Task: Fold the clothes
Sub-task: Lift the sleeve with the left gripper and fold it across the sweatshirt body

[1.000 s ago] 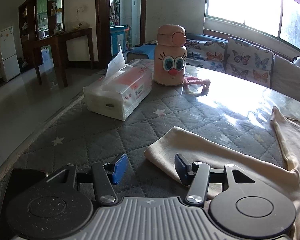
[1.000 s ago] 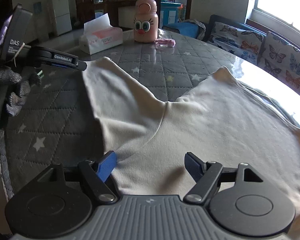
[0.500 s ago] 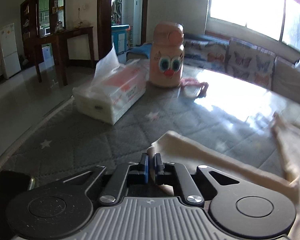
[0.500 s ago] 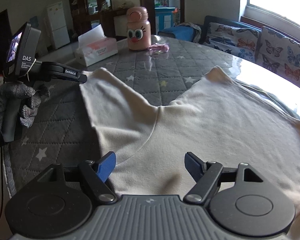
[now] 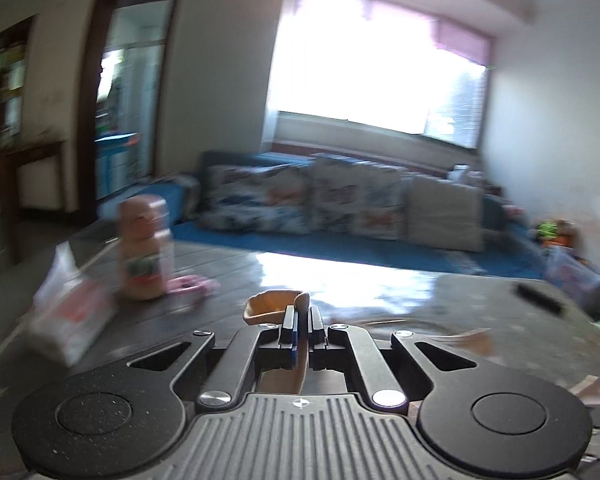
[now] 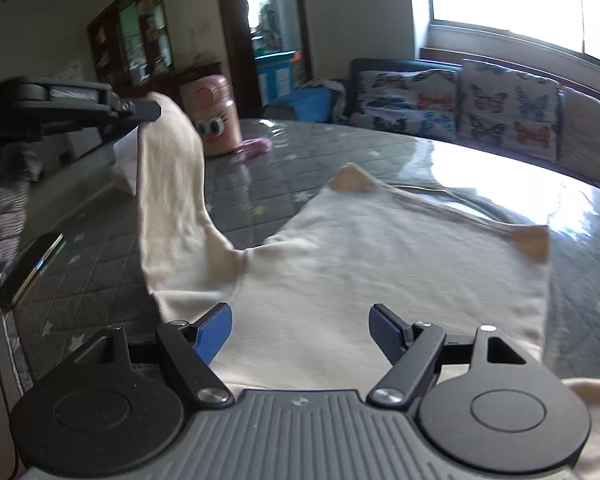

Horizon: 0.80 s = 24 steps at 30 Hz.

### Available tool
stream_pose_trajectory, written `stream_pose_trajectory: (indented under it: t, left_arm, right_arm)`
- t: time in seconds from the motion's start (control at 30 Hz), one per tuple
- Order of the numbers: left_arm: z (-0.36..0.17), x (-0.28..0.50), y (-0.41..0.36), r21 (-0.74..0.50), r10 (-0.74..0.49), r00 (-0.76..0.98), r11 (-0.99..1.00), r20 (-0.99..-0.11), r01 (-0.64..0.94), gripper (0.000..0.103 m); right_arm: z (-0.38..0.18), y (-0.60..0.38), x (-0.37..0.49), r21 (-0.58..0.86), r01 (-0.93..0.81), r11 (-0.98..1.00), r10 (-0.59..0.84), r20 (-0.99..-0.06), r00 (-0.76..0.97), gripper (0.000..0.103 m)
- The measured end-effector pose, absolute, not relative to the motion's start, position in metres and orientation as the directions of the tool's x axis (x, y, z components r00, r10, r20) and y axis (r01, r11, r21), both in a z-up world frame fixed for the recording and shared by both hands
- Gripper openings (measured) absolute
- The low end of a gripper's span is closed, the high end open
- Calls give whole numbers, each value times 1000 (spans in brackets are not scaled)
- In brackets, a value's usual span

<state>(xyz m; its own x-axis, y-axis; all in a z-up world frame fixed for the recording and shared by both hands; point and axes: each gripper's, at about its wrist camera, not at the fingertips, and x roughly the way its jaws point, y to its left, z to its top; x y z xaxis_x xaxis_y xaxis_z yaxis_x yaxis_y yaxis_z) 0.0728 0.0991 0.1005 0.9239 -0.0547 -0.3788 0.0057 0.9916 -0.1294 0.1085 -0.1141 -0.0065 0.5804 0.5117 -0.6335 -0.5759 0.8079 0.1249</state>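
In the left wrist view, the left gripper has its jaws pressed together on a strip of cream cloth, the sleeve of the garment; the cloth end curls up just past the fingertips. The picture is blurred, so the gripper seems to be in motion. To do this step well, the person should probably carry the sleeve in an arc over the body of the garment and lay it flat, with the pinch kept firm until the cloth rests. Near the gripper stand a pink bottle and a tissue pack, both on the table, which is dark and shiny under the light of the window. Behind the table there is a sofa with cushions.

In the right wrist view, the right gripper has its jaws spread wide and holds nothing; it hangs over the near part of the cream garment. The body of the garment lies flat on the quilted grey cover with stars, while one sleeve hangs lifted from the other gripper at the left. The free gripper could press the body down, so that the pull does not drag it. A phone lies near the left edge of the table.
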Motion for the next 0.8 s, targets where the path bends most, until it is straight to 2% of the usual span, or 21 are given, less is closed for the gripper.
stream_pose_trajectory:
  t: [0.1,0.2,0.37,0.57,0.6,0.63,0.7,0.77,0.8]
  left_arm:
    - [103,73,64,-117,-142,919,987,-369,106,5]
    - [94,76,32,-97,-215,894,977,-394,192,5]
    - [71,81,-10,-84,-299,834,952,-464,294,6]
    - [48,75,-35,-84,-383,757,912,-529,402,13]
    - [46,73,-33,-83,-384,755,911,-532,405,21]
    - [46,72,-28,-80,-378,759,914,-531,399,36]
    - [46,70,-15,-68,-356,773,923,-525,379,52]
    - [46,67,0,-51,-325,792,935,-517,350,59]
    - [46,66,8,-42,-305,799,942,-518,333,68]
  right_arm:
    - [-5,-134,108,167,-546,821,517,-624,586,77]
    - [-12,-145,106,211,-533,819,532,-628,568,77]
    - [-25,-157,101,254,-522,814,547,-640,540,77]
    - [-44,-163,103,302,-498,813,557,-653,513,77]
    - [-46,-164,104,310,-492,813,559,-652,512,77]
    - [-48,-166,105,318,-486,814,560,-651,512,77]
    - [-49,-168,106,331,-480,813,565,-647,511,77]
    - [-49,-169,108,336,-475,813,566,-646,512,77]
    - [-50,-170,108,339,-472,814,566,-646,512,77]
